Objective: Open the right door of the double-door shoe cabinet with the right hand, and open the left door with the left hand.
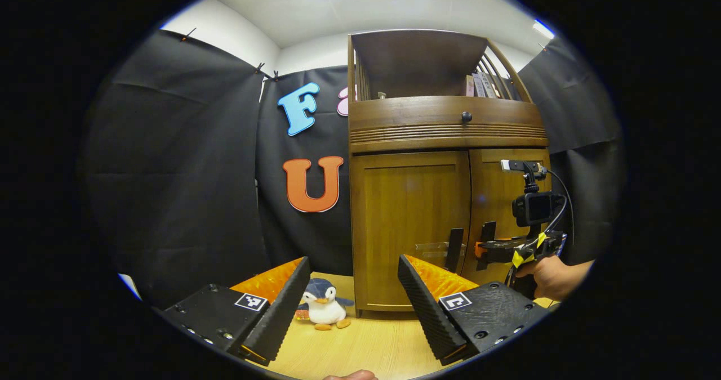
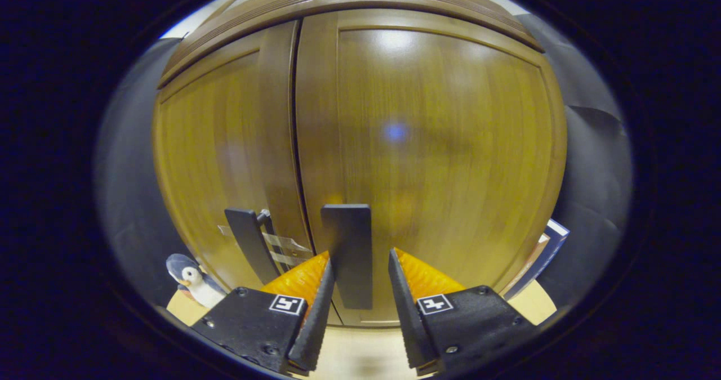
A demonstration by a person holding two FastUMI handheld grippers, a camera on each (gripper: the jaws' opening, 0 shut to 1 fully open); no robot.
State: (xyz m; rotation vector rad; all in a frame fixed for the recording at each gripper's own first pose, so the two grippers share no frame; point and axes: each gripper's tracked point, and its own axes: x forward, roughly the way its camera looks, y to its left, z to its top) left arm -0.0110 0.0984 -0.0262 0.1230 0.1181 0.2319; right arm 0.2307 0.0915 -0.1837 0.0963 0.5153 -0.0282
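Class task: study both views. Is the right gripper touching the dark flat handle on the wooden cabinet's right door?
Cannot tell. In the right gripper view, the right gripper straddles the dark flat handle: one finger meets its edge, the other shows a slim gap.

Wooden shoe cabinet (image 1: pixel 409 222) stands upright, left door (image 1: pixel 409 231) and right door (image 2: pixel 428 155) closed.

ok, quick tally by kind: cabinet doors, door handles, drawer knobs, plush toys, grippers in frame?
Cabinet doors: 2, left door and right door, both closed
Door handles: 2, left handle and right handle
Drawer knobs: 1, knob
Plush toys: 1, penguin
Grippers: 2, left gripper and right gripper
Total: 8
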